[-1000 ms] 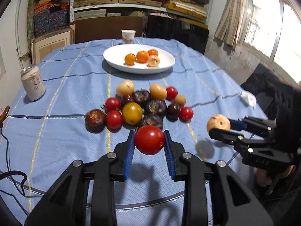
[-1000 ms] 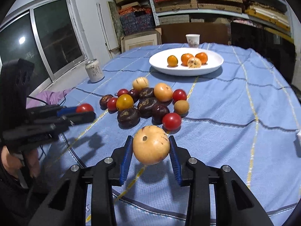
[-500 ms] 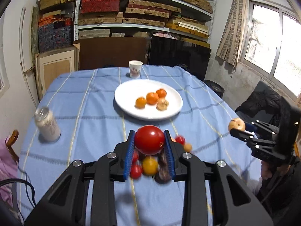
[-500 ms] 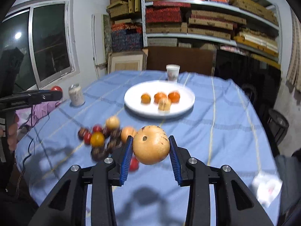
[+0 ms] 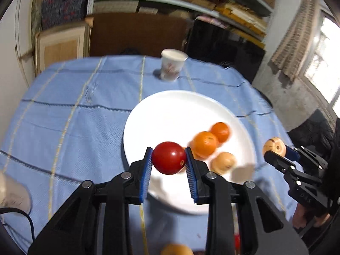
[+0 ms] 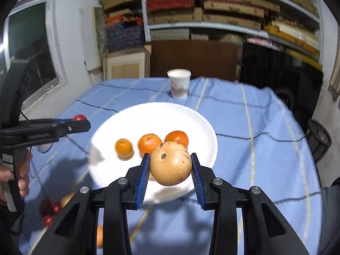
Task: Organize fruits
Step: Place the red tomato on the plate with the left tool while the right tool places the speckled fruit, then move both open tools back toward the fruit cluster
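Grippers in both hands were poised over the white plate [image 5: 148, 114], each carrying one fruit. The left gripper [image 5: 169, 159] pinched a red tomato [image 5: 169, 157] between its blue pads [image 5: 146, 170], held in the air above the plate's near-left part, where bare white surface lay beneath it; the grip at the fruit's widest girth probably kept so round and smooth a thing from slipping out. The right gripper [image 6: 170, 166] was pressed on a tan, speckled round fruit [image 6: 171, 163], stem dimple facing the camera, held above the plate's near rim just in front of the three oranges [image 6: 149, 143] already lying there. In the left view this same fruit [image 5: 273, 146] showed at the tip of the right gripper [image 5: 276, 152], off the plate's right edge. A paper cup [image 6: 179, 83] stood beyond the plate on the blue checked tablecloth [image 6: 255, 127], well apart from it. Fruits not yet sorted [image 6: 51, 209] lay on the cloth at the lower left of the right view. Compared with half a second earlier, both grippers had travelled forward: the plate, then in mid-distance, now filled the centre of each view, and the fruit pile had dropped towards the lower edge. Both holds were unchanged. Judged from this, release onto the plate was the step at hand.
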A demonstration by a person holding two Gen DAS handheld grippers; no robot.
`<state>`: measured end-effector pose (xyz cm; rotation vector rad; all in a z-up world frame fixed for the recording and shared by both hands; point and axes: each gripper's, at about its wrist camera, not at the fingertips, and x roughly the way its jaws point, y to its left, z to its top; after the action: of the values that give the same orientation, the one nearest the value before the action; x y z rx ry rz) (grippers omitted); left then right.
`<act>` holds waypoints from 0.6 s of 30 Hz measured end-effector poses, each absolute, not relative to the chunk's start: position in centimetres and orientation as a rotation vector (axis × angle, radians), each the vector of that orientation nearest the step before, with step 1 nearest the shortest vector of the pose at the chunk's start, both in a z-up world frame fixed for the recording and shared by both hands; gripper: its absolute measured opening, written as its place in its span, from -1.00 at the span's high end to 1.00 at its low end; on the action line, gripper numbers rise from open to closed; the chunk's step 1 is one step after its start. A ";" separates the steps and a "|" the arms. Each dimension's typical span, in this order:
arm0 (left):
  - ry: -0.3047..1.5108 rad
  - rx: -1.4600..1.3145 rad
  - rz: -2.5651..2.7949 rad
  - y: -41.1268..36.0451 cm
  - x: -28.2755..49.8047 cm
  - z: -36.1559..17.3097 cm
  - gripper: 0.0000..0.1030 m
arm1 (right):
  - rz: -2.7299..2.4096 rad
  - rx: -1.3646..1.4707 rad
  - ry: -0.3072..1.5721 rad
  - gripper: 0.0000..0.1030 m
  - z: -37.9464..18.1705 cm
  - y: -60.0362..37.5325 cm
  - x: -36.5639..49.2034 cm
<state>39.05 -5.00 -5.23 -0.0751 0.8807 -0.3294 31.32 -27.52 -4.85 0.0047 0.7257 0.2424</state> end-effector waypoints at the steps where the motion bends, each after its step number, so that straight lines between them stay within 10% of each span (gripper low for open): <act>1: 0.898 -0.081 -0.324 -5.1 40.2 -6.1 0.43 | 0.243 0.016 0.739 0.26 -5.6 -27.6 32.3; 6: 0.953 -0.070 -0.318 -5.7 43.3 -8.7 0.40 | 0.259 0.044 0.780 0.21 -7.8 -27.4 35.0; 10: 0.922 -0.157 -0.328 -4.6 42.8 -7.6 -0.44 | 0.265 0.059 0.739 0.19 -6.6 -27.5 34.0; 18: 0.904 -0.141 -0.368 -2.8 34.0 -4.1 -0.56 | 0.337 0.045 0.696 0.07 -3.0 -26.8 26.3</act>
<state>33.98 -2.77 -4.10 -0.1406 0.9040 -0.3676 26.30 -26.78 -2.99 0.0451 0.6964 0.3369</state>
